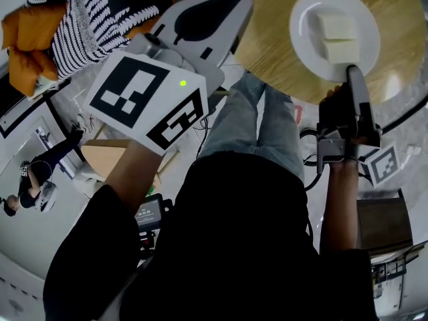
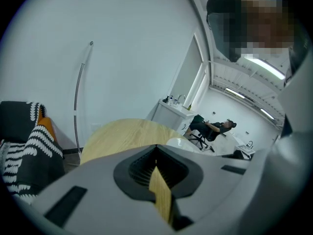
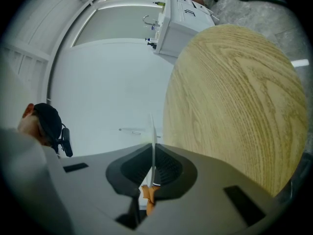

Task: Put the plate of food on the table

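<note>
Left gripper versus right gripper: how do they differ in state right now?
The right gripper is clamped on the white plate; the left gripper is shut on nothing. In the head view the left gripper looms far larger than the right gripper. Both point toward the round wooden table.

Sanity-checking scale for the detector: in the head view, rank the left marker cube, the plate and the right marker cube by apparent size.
1. Left marker cube: largest, but it is nearest the camera, so this holds for looks only.
2. Plate.
3. Right marker cube: clearly smallest.
</note>
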